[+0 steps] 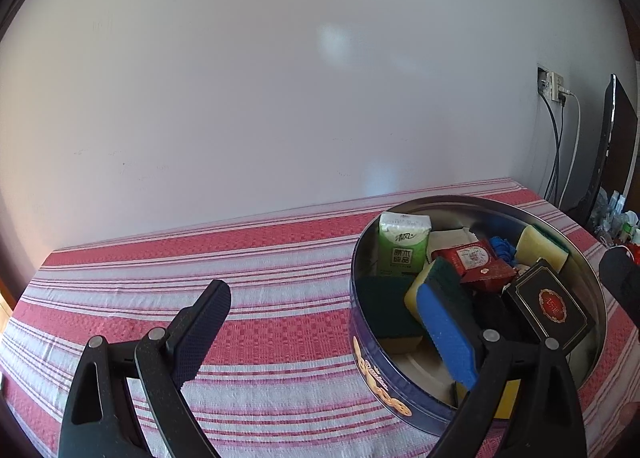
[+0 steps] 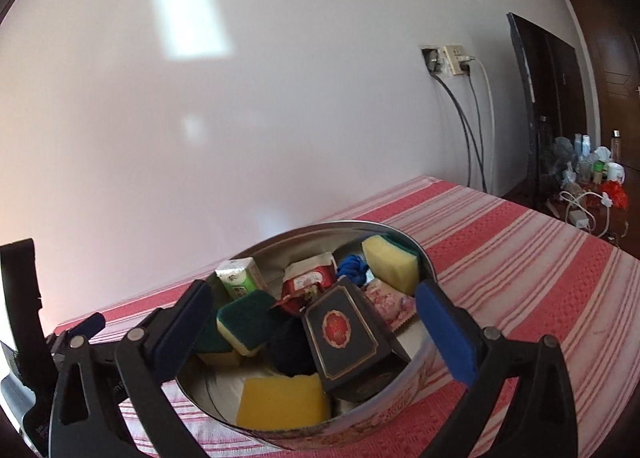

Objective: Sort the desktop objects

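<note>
A round metal cookie tin [image 1: 360,342] [image 2: 424,258] stands on the red-striped tablecloth. It holds several things: a green tissue pack [image 1: 402,246] [image 2: 240,278], yellow-green sponges [image 1: 542,246] [image 2: 394,262], a red packet [image 1: 474,258] [image 2: 310,278], a black card box [image 1: 554,306] [image 2: 344,334] and a blue yarn ball [image 1: 502,246] [image 2: 352,266]. My left gripper [image 1: 328,322] is open and empty, its right finger over the tin's near side. My right gripper [image 2: 316,330] is open and empty, straddling the tin just above the black box.
The striped tablecloth [image 1: 248,258] [image 2: 520,250] covers the table against a white wall. A wall socket with cables [image 2: 452,62] and a dark monitor [image 2: 548,106] stand at the right. Bottles and clutter [image 2: 588,170] lie beyond the table's right edge.
</note>
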